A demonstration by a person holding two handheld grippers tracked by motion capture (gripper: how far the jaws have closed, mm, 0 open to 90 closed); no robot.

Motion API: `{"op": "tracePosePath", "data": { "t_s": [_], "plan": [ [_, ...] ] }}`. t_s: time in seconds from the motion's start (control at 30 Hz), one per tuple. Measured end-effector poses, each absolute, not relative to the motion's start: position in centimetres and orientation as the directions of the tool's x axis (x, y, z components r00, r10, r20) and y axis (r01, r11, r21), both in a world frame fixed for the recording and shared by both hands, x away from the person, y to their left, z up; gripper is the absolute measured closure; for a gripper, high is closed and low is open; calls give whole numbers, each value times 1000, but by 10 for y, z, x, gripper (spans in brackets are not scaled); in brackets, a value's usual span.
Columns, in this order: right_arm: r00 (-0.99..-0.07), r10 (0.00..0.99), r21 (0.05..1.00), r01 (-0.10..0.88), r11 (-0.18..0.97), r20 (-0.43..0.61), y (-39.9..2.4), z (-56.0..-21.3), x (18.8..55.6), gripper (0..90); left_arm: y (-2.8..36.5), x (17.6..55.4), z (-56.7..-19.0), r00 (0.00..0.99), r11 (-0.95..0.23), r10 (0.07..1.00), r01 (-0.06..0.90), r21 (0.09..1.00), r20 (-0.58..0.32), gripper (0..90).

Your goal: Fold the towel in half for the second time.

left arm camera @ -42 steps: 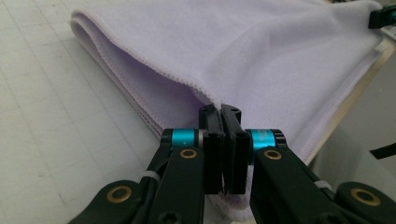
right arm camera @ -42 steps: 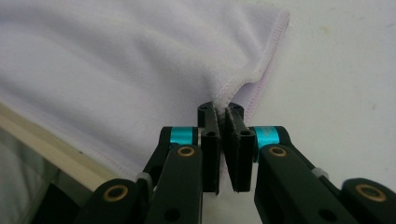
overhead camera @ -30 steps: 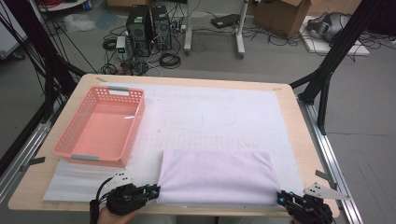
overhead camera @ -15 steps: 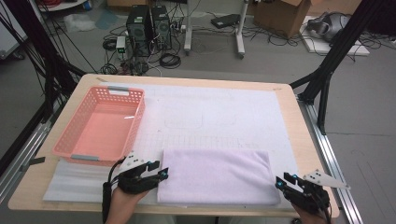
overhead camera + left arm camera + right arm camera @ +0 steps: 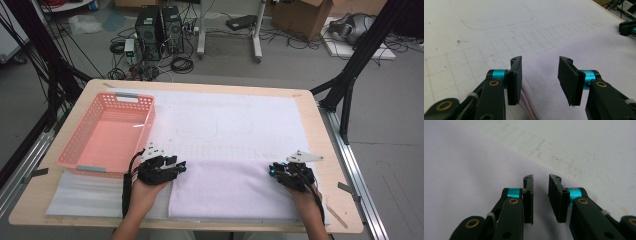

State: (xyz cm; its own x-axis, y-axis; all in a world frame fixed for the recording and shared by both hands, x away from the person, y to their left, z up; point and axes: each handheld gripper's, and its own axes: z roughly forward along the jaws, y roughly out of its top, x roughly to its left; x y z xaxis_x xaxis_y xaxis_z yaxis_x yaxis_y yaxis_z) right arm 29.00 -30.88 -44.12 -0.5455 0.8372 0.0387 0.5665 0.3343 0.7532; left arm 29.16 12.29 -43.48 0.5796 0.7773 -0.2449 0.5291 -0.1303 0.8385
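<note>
The folded towel [image 5: 235,187], lower centre, is soft and limp (probably light); grip its far corners. The left gripper [image 5: 181,167] has been opening, the right gripper [image 5: 272,170] closing; both gape with nothing pinched.

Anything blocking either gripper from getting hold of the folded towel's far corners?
Nothing visible does. The left gripper sits at the folded white towel with its left edge between open jaws. The right gripper is over the towel's right far edge, jaws narrowly apart. The pink basket stands off to the left.

Two black grippers [image 5: 183,166] [image 5: 272,169] with blue rings, gold screws, flat black pads, grey three-cornered plates, black cables.
</note>
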Motion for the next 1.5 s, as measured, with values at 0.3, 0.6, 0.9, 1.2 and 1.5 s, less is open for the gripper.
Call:
{"op": "tracePosePath", "data": {
  "t_s": [0.3,0.6,0.9,1.2,1.5],
  "plan": [
    [-472,882,765,570,300,5,-329,-441,296,730,124,301,-442,545,-148,812,540,828,-210,472],
    [-474,874,742,624,247,107,-347,-446,304,541,121,306,-452,535,-176,814,596,783,-225,455],
    [-489,860,777,596,205,148,-353,-447,303,824,117,309,-444,519,-145,826,574,806,-220,803],
    [-400,912,812,559,170,84,-354,-440,329,824,101,347,-435,488,-115,851,535,837,-195,802],
    [-354,932,808,571,145,83,-350,-439,355,822,99,374,-441,451,-99,869,561,822,-203,793]
  ]
}}
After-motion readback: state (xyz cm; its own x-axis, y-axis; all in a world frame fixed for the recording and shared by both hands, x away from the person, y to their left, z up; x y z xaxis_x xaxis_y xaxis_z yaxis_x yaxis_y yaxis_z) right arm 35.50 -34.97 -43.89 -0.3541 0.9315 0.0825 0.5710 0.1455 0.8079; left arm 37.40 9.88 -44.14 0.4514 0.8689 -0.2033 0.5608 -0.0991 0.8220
